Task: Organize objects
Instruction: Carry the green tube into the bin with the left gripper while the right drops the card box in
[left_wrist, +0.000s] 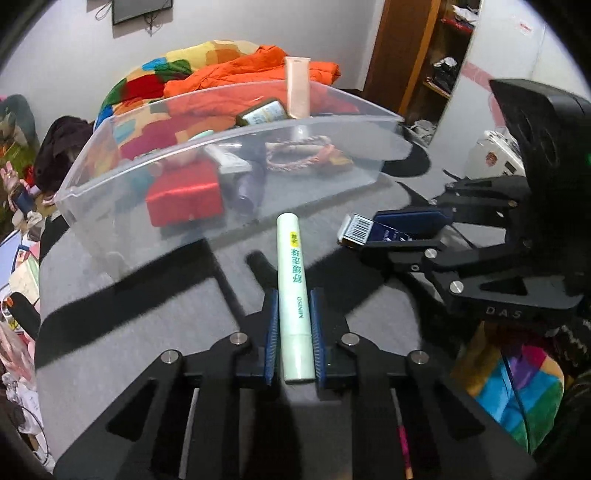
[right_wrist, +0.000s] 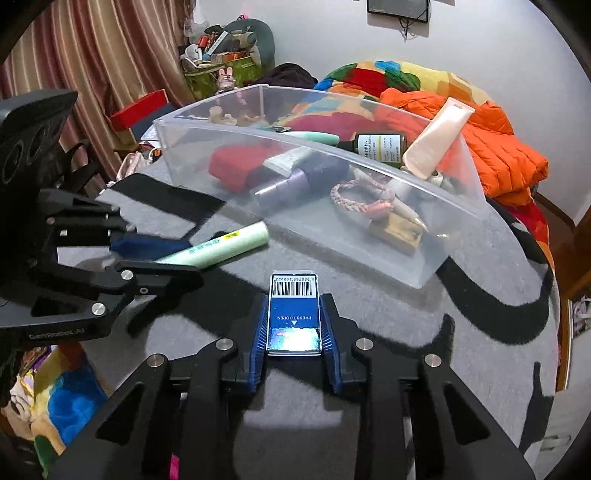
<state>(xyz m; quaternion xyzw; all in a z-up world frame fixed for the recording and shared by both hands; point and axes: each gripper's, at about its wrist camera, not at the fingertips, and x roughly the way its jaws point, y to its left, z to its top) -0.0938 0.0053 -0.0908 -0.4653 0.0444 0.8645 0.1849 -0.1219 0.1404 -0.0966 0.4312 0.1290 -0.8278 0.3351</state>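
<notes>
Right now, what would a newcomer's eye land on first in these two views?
Each gripper grips something above the grey table: the left gripper a pale green tube, the right gripper a small blue box with a barcode. Beyond them stands a clear plastic bin already holding toiletries.

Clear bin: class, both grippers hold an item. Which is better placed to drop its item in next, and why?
Probably the left. The left gripper grips the green tube, whose tip nearly touches the clear bin wall. The right gripper grips the blue box, which sits further back.

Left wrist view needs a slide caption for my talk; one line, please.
Left gripper shut on pale green tube; right gripper holds blue box before clear bin.
</notes>
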